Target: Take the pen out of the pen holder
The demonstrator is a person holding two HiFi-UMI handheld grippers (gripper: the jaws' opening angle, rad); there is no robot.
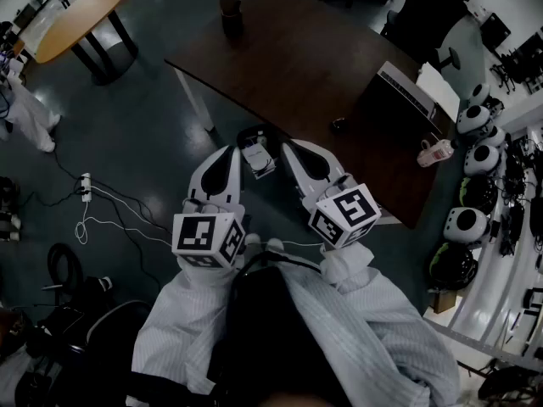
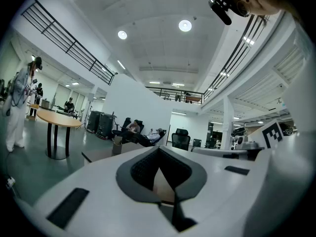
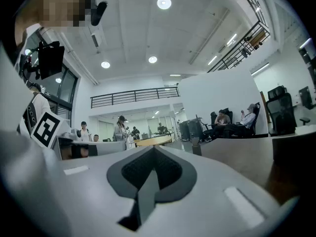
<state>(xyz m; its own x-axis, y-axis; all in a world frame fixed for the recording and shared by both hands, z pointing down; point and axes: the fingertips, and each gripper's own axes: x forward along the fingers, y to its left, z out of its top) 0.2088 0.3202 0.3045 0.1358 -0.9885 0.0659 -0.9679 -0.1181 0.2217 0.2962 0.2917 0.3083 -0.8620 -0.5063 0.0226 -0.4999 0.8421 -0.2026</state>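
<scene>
The pen holder (image 1: pixel 231 15) is a small dark cup at the far end of the dark brown table (image 1: pixel 288 75). It also shows small in the left gripper view (image 2: pixel 117 146) and the right gripper view (image 3: pixel 196 148). I cannot make out a pen in it. Both grippers are held level close to my body, well short of the holder, near the table's front edge. The left gripper (image 1: pixel 231 153) (image 2: pixel 159 148) has its jaws together with nothing between them. The right gripper (image 1: pixel 291 147) (image 3: pixel 153 148) is likewise shut and empty.
A small dark item (image 1: pixel 338 125), a white flat box (image 1: pixel 407 87) and a pale bottle-like thing (image 1: pixel 434 152) lie on the table's right part. White round helmets (image 1: pixel 475 155) line the right. A round orange table (image 1: pixel 81 15), floor cables (image 1: pixel 93 202) and a person in white (image 1: pixel 25 113) are at left.
</scene>
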